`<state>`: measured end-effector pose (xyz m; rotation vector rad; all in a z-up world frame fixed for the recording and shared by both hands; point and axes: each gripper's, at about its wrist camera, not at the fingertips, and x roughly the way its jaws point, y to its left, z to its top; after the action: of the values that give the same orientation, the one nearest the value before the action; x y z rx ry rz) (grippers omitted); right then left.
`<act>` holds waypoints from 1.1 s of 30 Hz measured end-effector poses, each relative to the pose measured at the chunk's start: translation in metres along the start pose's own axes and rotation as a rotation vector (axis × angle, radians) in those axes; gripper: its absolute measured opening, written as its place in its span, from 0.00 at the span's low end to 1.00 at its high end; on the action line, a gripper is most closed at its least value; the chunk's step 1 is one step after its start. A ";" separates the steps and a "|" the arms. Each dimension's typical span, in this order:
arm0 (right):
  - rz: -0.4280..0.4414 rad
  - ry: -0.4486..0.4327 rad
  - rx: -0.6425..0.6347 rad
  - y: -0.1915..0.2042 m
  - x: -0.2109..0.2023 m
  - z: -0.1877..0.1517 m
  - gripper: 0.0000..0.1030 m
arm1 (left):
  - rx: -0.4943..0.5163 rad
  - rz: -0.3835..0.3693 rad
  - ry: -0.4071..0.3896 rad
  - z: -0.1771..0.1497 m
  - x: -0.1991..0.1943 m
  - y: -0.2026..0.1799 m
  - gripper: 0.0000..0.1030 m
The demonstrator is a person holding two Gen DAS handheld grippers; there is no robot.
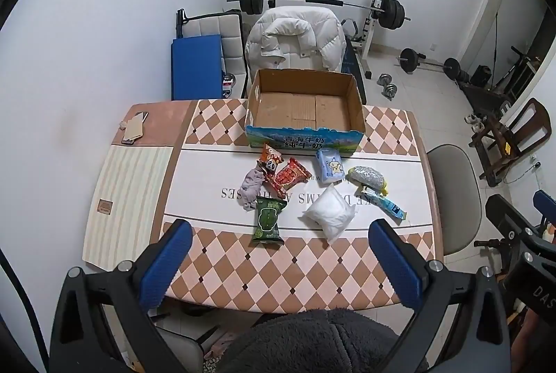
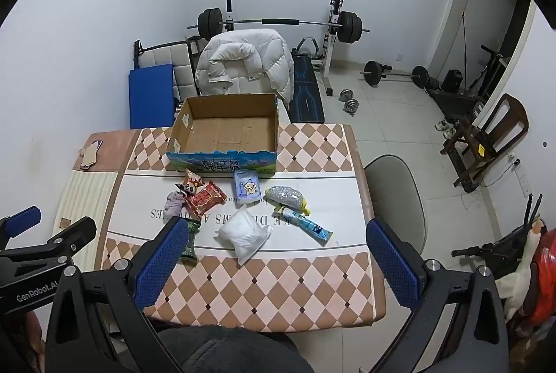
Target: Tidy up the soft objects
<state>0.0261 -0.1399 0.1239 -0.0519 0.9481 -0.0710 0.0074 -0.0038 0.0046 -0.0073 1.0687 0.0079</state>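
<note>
Both claws hang above the near edge of the tabletop [image 1: 399,129], spread wide, gripping nothing: left claw [image 1: 279,263], right claw [image 2: 274,263].

The cardboard box [image 1: 305,108] sits at the far side, nothing in it. Just in front of the box: panda snack bag [image 1: 271,161], red packet [image 1: 290,178], blue tissue pack [image 1: 330,166]. Nearer than those: grey cloth [image 1: 252,188], green packet [image 1: 267,220], white pillow pack [image 1: 330,215], silver scrubber [image 1: 366,176], blue tube [image 1: 387,204].

The left view shows the green packet whole; in the right view a blue finger pad [image 2: 161,263] covers part of it. Only the right view catches the left claw's body at its left edge.

Behind the box: chair with white jacket [image 1: 295,39], barbell rack [image 1: 323,2].
</note>
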 end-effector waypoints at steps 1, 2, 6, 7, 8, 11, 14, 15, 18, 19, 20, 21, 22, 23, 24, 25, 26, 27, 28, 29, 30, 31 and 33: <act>-0.002 0.000 -0.003 0.000 0.000 0.000 1.00 | -0.001 -0.001 -0.001 0.000 0.000 0.000 1.00; -0.004 0.000 -0.005 0.000 0.001 0.000 1.00 | -0.003 -0.002 -0.002 -0.001 -0.001 0.001 1.00; -0.003 -0.001 -0.005 -0.001 0.001 -0.001 1.00 | -0.005 -0.001 -0.009 -0.002 -0.002 0.000 1.00; -0.002 -0.001 -0.003 -0.001 0.001 -0.001 1.00 | -0.004 0.001 -0.012 -0.001 -0.002 0.000 1.00; 0.000 0.000 -0.001 -0.002 0.001 -0.001 1.00 | -0.005 0.001 -0.015 0.005 -0.008 0.000 1.00; -0.004 -0.004 -0.002 -0.001 0.000 0.000 1.00 | -0.004 0.000 -0.023 0.012 -0.017 -0.002 1.00; -0.004 -0.006 -0.003 0.000 -0.002 0.006 1.00 | -0.009 -0.002 -0.031 0.013 -0.016 0.003 1.00; -0.004 -0.007 -0.002 -0.001 -0.003 0.007 1.00 | -0.007 -0.001 -0.031 0.013 -0.016 0.002 1.00; -0.006 -0.013 -0.006 0.000 -0.004 0.008 1.00 | -0.007 -0.001 -0.032 0.012 -0.017 0.002 1.00; -0.005 -0.014 -0.005 0.000 -0.004 0.008 1.00 | -0.007 -0.003 -0.033 0.012 -0.017 0.001 1.00; -0.004 -0.013 -0.004 0.000 -0.004 0.009 1.00 | -0.007 -0.002 -0.035 0.011 -0.017 0.001 1.00; -0.007 -0.013 -0.007 0.000 -0.004 0.008 1.00 | -0.006 -0.001 -0.037 0.011 -0.017 0.001 1.00; -0.007 -0.014 -0.006 0.000 -0.004 0.007 1.00 | -0.005 -0.001 -0.039 0.012 -0.017 0.001 1.00; -0.006 -0.016 -0.006 -0.001 -0.005 0.008 1.00 | -0.006 0.000 -0.043 0.013 -0.018 -0.001 1.00; -0.007 -0.015 -0.007 0.000 -0.004 0.008 1.00 | -0.007 0.000 -0.047 0.014 -0.019 -0.002 1.00; -0.008 -0.017 -0.009 0.000 -0.004 0.008 1.00 | -0.008 -0.001 -0.050 0.014 -0.018 -0.002 1.00; -0.008 -0.017 -0.008 -0.001 -0.004 0.009 1.00 | -0.008 -0.002 -0.052 0.015 -0.019 -0.003 1.00; -0.007 -0.018 -0.009 -0.001 -0.004 0.009 1.00 | -0.008 -0.003 -0.054 0.016 -0.019 -0.003 1.00; -0.008 -0.017 -0.009 -0.001 -0.004 0.010 1.00 | -0.009 -0.004 -0.056 0.016 -0.018 -0.003 1.00; -0.009 -0.015 -0.010 -0.001 -0.004 0.010 1.00 | -0.011 -0.006 -0.057 0.016 -0.018 -0.003 1.00; -0.008 -0.016 -0.009 -0.001 -0.005 0.010 1.00 | -0.013 -0.008 -0.057 0.016 -0.018 -0.002 1.00; -0.009 -0.017 -0.008 0.000 -0.004 0.009 1.00 | -0.011 -0.007 -0.057 0.016 -0.018 -0.002 1.00; -0.012 -0.018 -0.011 0.000 -0.004 0.010 1.00 | -0.012 -0.007 -0.058 0.015 -0.018 0.000 1.00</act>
<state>0.0319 -0.1398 0.1335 -0.0682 0.9304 -0.0763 0.0116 -0.0040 0.0279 -0.0214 1.0101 0.0082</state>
